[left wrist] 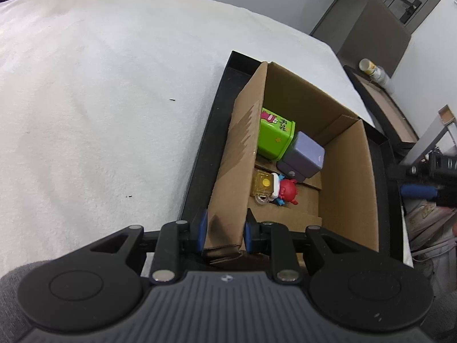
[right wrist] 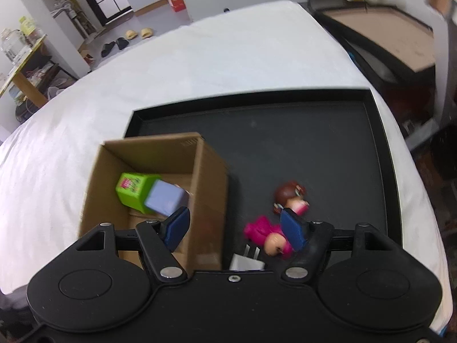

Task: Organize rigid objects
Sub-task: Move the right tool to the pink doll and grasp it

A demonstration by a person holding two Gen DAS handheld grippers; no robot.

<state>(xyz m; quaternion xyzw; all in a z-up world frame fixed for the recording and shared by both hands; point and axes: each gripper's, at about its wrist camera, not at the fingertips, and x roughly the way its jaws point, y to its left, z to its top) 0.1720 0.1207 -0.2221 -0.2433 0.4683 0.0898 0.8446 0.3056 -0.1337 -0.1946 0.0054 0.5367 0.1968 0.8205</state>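
Left gripper (left wrist: pixel 224 235) clamps the cardboard box wall; right gripper (right wrist: pixel 234 227) hangs released and empty above the tray.

The left gripper's blue pads (left wrist: pixel 202 228) pinch the near wall of the cardboard box (left wrist: pixel 347 183), which stands in the black tray (right wrist: pixel 314 148) on the white cloth (left wrist: pixel 100 100). Inside the box lie a green tin (left wrist: pixel 272 137), a lilac cube (left wrist: pixel 307 155) leaning against it, a clear yellow case (left wrist: pixel 261 187) and a red figure (left wrist: pixel 287 191). The right gripper's jaws stand apart with nothing between them, over the box's right edge. On the tray floor beside the box lie a doll in pink (right wrist: pixel 274 223) and a white plug (right wrist: pixel 248 261).
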